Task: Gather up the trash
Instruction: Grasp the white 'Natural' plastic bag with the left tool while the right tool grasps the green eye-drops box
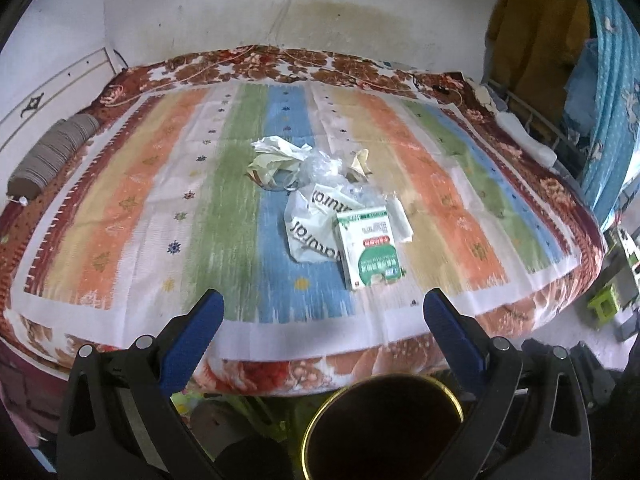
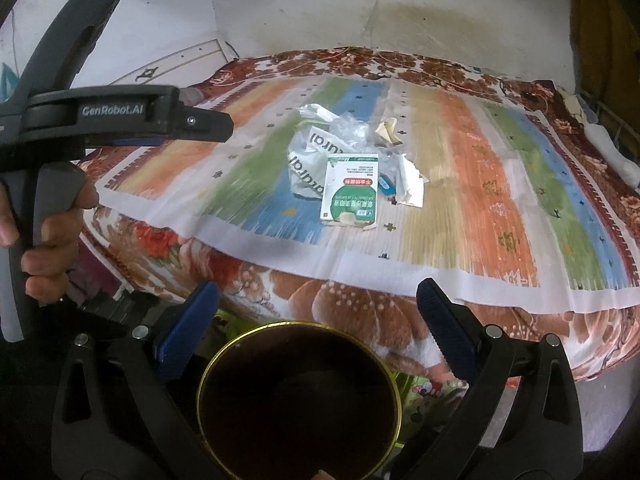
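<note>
Both grippers hover off the near edge of a bed, each with its blue-padded jaws spread wide and holding nothing: the left gripper and the right gripper. The trash sits in one loose heap near the middle of the striped sheet, well apart from both. Nearest is a green-and-white box, lying flat and touching a white printed bag; behind them are crumpled clear plastic, crumpled paper and a small cream scrap. Below the jaws in each view stands a dark bin with a gold rim, off the bed. Only the right wrist view shows the left gripper's black body from the side and the hand gripping its handle, plus a small blue item just right of the box. Only the left wrist view shows a grey bolster at the bed's left edge and blue cloth hanging at the right.
</note>
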Demonstrator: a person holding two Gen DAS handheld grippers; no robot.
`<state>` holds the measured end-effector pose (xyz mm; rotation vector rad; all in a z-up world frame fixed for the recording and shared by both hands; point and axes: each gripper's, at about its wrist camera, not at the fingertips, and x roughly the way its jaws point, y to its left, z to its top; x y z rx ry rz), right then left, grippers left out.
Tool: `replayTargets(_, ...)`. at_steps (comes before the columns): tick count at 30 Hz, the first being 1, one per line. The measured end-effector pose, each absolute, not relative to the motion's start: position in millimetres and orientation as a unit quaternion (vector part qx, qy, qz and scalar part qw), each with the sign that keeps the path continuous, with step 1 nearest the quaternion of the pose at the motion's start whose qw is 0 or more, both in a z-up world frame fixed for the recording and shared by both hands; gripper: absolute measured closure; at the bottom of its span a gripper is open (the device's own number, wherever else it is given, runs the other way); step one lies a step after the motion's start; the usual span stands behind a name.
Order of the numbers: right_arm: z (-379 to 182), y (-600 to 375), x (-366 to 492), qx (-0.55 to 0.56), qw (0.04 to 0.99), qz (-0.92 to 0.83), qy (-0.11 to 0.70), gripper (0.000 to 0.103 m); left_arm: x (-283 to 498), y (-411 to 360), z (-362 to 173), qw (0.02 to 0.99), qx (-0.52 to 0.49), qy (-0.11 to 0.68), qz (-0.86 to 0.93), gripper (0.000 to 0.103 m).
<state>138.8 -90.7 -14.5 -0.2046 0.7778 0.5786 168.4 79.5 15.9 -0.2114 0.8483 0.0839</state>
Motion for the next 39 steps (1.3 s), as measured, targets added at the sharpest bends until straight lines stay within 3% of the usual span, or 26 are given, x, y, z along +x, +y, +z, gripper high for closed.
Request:
replayTargets(17,-41,-54,203,-0.103,0.878,0.242,0.399,0.009,237,112,-9,0.904,-0.116,0.412,0.000,0.006)
replayTargets(39,-84,-14,268,-0.119,0.871,0.214,0.425,0.009,301,140,-55,0.883,-0.142,0.445,-0.047,0.018)
